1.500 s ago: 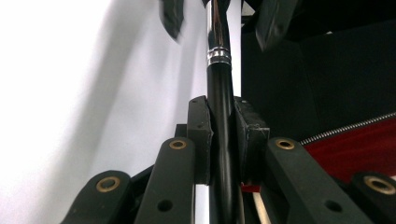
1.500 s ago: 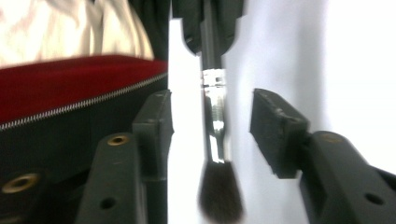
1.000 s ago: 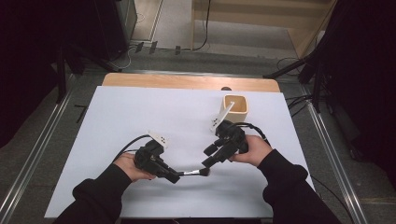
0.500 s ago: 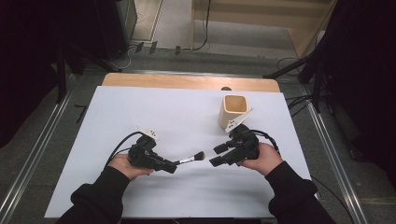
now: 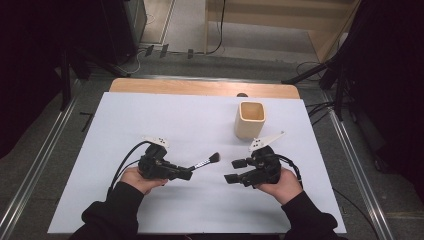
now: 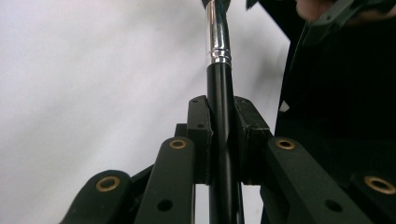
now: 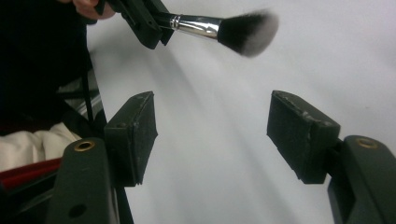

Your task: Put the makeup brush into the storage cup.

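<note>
**Brush held out, right jaws open**

Left hand-held gripper [image 5: 186, 173] clamps the makeup brush [image 5: 205, 162] by its handle — bristles aim toward the cup [image 5: 249, 120]. Right hand-held gripper [image 5: 237, 170] has just been opening, nothing between its jaws, just beside the brush tip.

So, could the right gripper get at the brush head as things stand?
Probably yes: the right gripper has its jaws apart with nothing between them, having just been opening, and bare table lies between it and the brush head, held out by the left gripper.

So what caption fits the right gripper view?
Open right gripper facing a makeup brush held by the left gripper.
</note>
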